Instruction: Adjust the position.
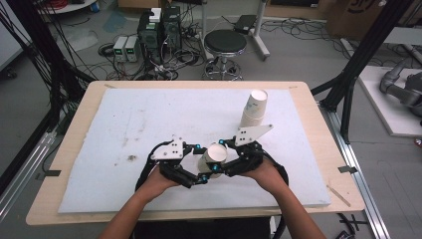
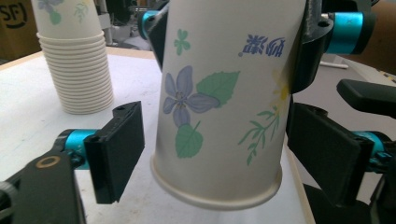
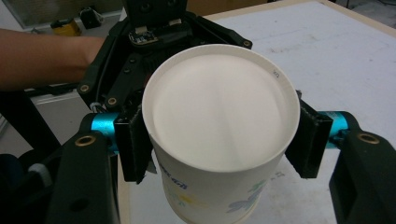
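A paper cup (image 1: 215,157) printed with flowers and leaves is held upside down above the white mat (image 1: 149,119) on the counter (image 1: 318,119), near the person's edge, between the two tongs; its closed base faces up in the high view. The right tongs (image 3: 219,140) hold the cup near that base, a black jaw pressed against each side of it, as the right gripper view shows; the left tongs (image 2: 215,154) stand wide around the lower part of the cup by its rolled rim, and in the left gripper view the left-hand jaw stands clearly apart from the wall, while I cannot tell whether the other jaw touches it. In that same view the right tongs' jaws appear higher up, flat against the cup. A stack of cups (image 1: 254,108) of the same print stands upside down on the mat, farther from the person and to the right of the held cup, well apart from it; the left gripper view shows its many nested rims (image 2: 79,70). Beyond the counter, on the floor, stand a black stool (image 1: 225,45) and some computer boxes (image 1: 159,30) among loose cables.
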The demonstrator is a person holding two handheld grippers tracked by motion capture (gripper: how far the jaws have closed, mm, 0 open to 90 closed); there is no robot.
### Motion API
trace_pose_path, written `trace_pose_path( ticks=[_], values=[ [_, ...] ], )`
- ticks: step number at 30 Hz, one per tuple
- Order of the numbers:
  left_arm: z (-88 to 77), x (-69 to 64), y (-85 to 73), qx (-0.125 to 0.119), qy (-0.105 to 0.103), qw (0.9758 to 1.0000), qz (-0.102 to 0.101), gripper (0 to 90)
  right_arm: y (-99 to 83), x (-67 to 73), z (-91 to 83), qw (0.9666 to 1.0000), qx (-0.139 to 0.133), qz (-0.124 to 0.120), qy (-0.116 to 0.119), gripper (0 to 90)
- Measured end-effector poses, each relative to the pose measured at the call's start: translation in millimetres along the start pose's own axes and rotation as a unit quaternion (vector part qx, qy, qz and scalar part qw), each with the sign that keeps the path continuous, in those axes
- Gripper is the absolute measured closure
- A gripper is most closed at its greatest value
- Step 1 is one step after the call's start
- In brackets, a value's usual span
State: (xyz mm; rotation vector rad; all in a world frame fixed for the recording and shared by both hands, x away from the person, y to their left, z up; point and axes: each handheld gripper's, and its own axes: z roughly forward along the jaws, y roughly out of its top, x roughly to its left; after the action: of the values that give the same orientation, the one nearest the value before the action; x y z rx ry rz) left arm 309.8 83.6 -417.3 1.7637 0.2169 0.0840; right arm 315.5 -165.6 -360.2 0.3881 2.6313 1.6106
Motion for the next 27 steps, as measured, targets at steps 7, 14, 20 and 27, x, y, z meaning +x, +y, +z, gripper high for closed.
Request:
trace_pose_path(
  ticks=[7,14,20,27],
  values=[
    [-0.7,-1.0,0.5,0.0,-0.015,0.9998,0.011,30.2,-0.2,1.4,3.2,0.9999,-0.004,0.004,0.013,36.0],
    [-5.1,-0.8,6.9,0.037,-0.015,0.9989,0.026,36.6,-0.1,1.8,4.6,0.9999,-0.007,0.015,0.001,14.5],
    [-8.8,0.9,16.2,0.099,-0.012,0.9943,0.039,37.5,-0.1,1.6,3.8,1.0,0.007,0.003,0.0,14.5],
    [-11.4,1.1,27.4,0.167,-0.009,0.984,0.061,37.7,3.4,0.6,3.5,0.9994,0.033,-0.012,-0.003,14.9]
  ],
)
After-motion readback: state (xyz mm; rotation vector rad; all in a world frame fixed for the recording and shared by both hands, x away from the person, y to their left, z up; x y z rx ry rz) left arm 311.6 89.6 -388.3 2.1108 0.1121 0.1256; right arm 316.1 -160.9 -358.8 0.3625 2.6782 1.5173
